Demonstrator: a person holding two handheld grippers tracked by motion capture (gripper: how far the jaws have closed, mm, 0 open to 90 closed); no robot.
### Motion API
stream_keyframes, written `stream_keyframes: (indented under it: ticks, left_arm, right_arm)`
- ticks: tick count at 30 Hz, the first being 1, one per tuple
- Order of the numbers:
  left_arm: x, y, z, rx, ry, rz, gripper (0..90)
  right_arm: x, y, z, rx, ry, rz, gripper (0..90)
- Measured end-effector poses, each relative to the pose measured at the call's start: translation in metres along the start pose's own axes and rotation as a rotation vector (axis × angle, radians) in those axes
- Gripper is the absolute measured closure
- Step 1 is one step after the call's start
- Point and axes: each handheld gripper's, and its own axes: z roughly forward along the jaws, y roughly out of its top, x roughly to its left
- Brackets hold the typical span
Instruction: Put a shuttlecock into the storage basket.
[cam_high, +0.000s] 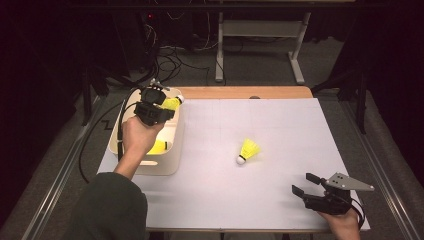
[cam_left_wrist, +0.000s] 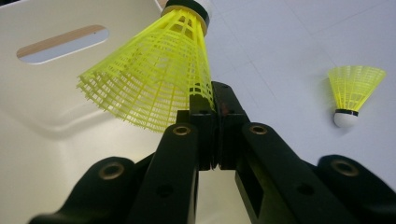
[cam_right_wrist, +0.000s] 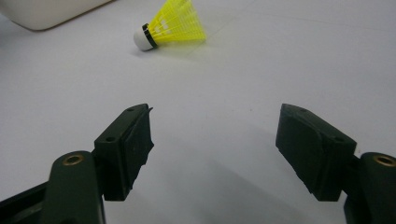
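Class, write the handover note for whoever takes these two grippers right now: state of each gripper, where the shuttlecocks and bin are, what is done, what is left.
Left gripper: shut on the skirt edge of a yellow shuttlecock, held over the white bin.
Right gripper: open, empty, low over the table at the near right.
Done: one shuttlecock in the bin.
Left: probably release the held one into the bin, then fetch the loose shuttlecock lying on its side mid-table; the right gripper faces it.
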Motion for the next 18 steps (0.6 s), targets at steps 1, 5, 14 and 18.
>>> stream_keyframes:
  ticks: [1, 5, 14, 18]
  left_arm:
    - [0.001, 0.000, 0.000, -0.001, 0.000, -0.002, 88.2]
    - [0.003, -0.001, 0.000, 0.001, 0.003, -0.008, 88.2]
    - [0.010, -0.003, 0.004, 0.013, 0.028, -0.023, 88.1]
    - [0.014, -0.004, 0.005, 0.016, 0.030, -0.033, 88.1]
  right_arm:
    - [0.000, 0.000, 0.000, 0.001, 0.000, 0.000, 27.3]
    - [0.000, 0.000, 0.000, 0.001, 0.000, -0.001, 27.3]
    - [0.000, 0.000, 0.000, 0.001, 0.000, 0.001, 27.3]
    - [0.000, 0.000, 0.000, 0.001, 0.000, 0.000, 27.3]
